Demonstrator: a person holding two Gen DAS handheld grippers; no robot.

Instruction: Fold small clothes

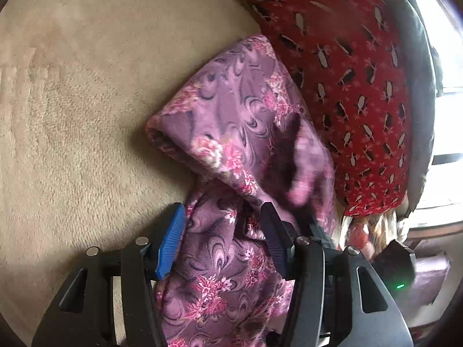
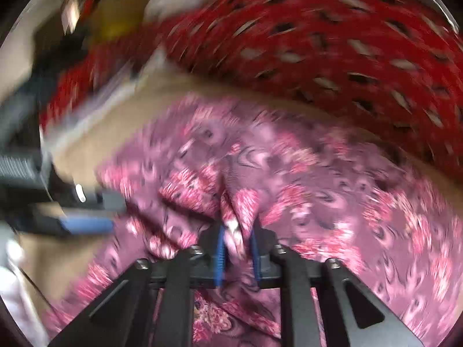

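Both grippers on the purple floral garment, mid-fold.
The right gripper [image 2: 235, 248] pinches a bunched fold of the purple floral garment [image 1: 240, 133]; the left gripper [image 1: 221, 243] has its jaws spread around loose cloth, so that side may slip and sag onto the beige blanket [image 1: 86, 101], or snag the red patterned cloth [image 1: 341, 57] beyond.

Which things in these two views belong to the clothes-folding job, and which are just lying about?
Part of the job:
- purple floral garment
- left gripper, open, cloth between its fingers
- right gripper, shut on a pinch of the garment

Lying about:
- red patterned cloth
- beige plush blanket underneath
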